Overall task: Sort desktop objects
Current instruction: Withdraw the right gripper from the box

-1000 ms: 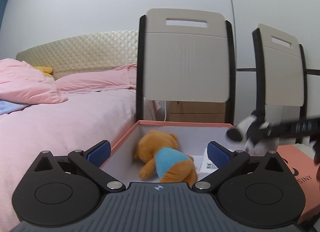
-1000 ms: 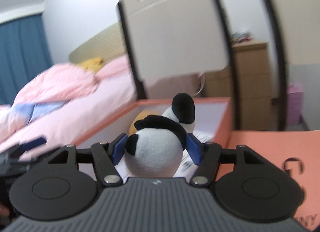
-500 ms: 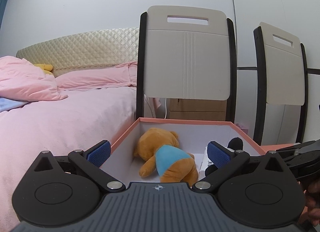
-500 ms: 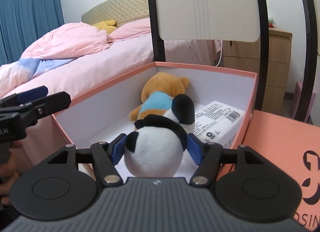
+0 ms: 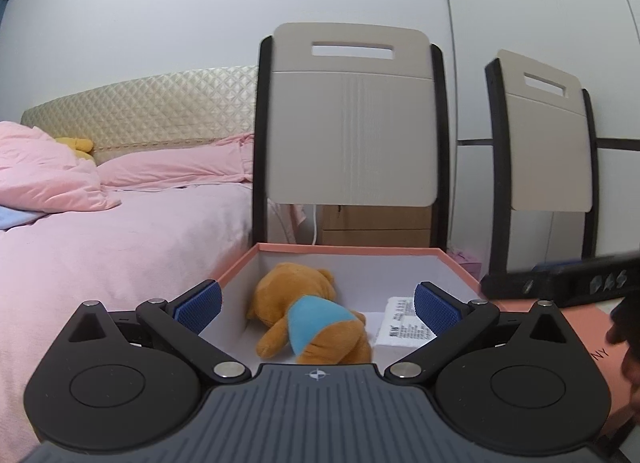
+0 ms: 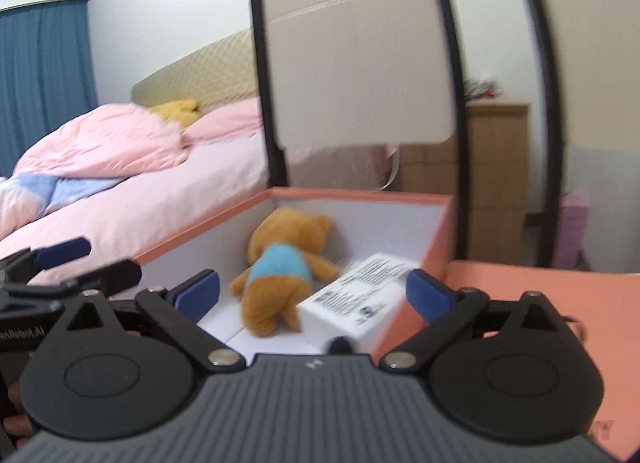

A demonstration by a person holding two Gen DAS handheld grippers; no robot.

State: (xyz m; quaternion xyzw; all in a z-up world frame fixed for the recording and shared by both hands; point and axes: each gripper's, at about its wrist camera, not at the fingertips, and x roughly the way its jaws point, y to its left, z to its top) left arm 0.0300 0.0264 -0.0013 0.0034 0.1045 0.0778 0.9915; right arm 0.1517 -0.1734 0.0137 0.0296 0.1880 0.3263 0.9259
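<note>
Panda toy [image 6: 340, 344] shows only as a dark tip just past our right gripper [image 6: 312, 291], low between jaws that are opening and hold nothing. It could roll or lodge against the white packet [image 6: 356, 295]. Farther in the box [image 6: 360, 196] lies the bear [image 6: 280, 275]. Our left gripper [image 5: 318, 303] stands apart, empty.

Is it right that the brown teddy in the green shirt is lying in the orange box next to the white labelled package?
Not quite: the shirt is blue, not green. The right wrist view shows the brown teddy in a blue shirt, lying in the orange box beside the white labelled package. The left wrist view shows the same blue shirt.
</note>
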